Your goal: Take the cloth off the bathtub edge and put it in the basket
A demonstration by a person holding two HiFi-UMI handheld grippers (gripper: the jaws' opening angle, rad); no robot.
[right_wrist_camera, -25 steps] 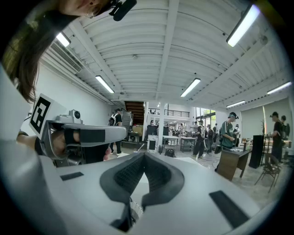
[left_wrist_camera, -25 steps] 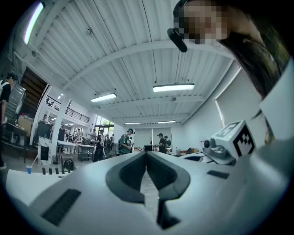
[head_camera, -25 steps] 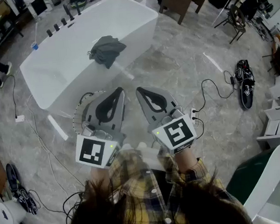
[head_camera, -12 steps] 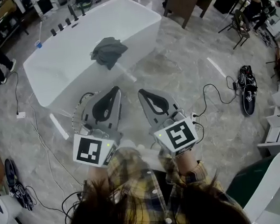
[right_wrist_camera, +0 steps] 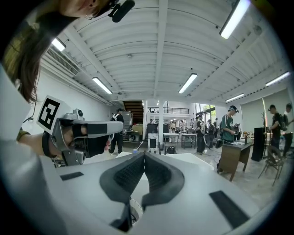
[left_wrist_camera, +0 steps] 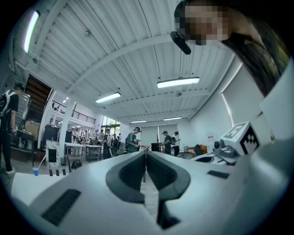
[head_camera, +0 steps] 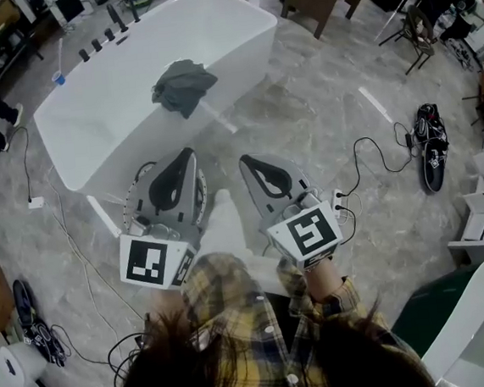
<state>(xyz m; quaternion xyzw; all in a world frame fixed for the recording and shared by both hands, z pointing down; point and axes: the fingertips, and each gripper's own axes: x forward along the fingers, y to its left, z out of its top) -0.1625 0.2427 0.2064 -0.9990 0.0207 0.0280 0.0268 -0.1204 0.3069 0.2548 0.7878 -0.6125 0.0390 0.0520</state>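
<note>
Approach step, no grasp yet. Left tongs (head_camera: 184, 154) and right tongs (head_camera: 248, 159) are held side by side in front of the person, pointing roughly level toward the bathtub (head_camera: 107, 116). Both are fully closed and empty: in the left gripper view the left tongs (left_wrist_camera: 146, 154) have jaws meeting at the tip with nothing between, and it's the same for the right tongs (right_wrist_camera: 144, 154) in the right gripper view. The cloth (head_camera: 183, 85), dark grey and bunched, is draped over the near-right edge of the bathtub, far from both tongs and a bit left of the gap between them. It is untouched, so the task is at its very start. A round perforated rim (head_camera: 132, 203) shows on the floor just under the left tongs, near the tub's near wall. It's likely the basket, but it's mostly hidden so I can't be sure. The next move calls for stepping or reaching farther to the tub edge, opening one pair of tongs, pinching a thick fold of the cloth and lifting it clear of the rim. Risk, as a judgement: a thin pinch may let the limp cloth slip or drag into the tub.
</note>
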